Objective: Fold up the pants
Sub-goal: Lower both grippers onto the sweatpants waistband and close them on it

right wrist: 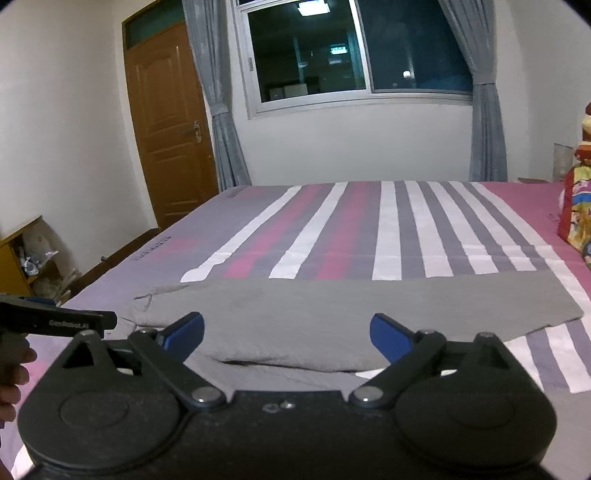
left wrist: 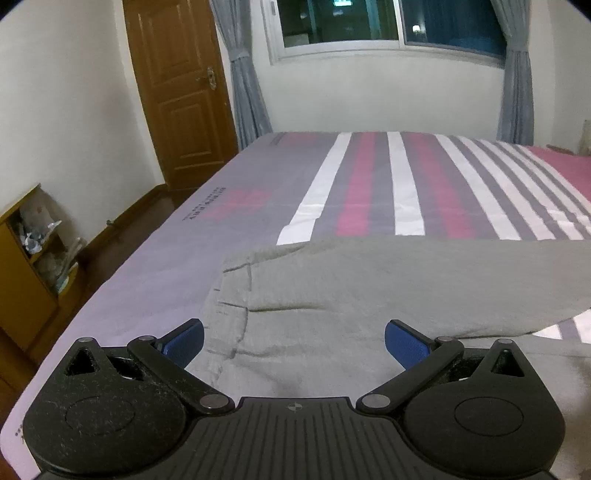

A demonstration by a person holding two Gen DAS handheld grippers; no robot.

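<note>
Grey pants (left wrist: 369,291) lie across the near part of a striped bed (left wrist: 369,184), one leg laid over the other, with the waistband (left wrist: 229,295) at the left. My left gripper (left wrist: 293,345) is open and empty, just above the waist end. The pants also show in the right wrist view (right wrist: 332,314), with the leg ends at the right. My right gripper (right wrist: 286,338) is open and empty above the near edge of the pants. The left gripper's body (right wrist: 55,321) shows at the left of the right wrist view.
The bed's left edge drops to a floor with a wooden shelf (left wrist: 29,251). A wooden door (left wrist: 181,92) and a curtained window (left wrist: 388,26) stand beyond. A colourful bundle (right wrist: 578,206) sits at the bed's right side.
</note>
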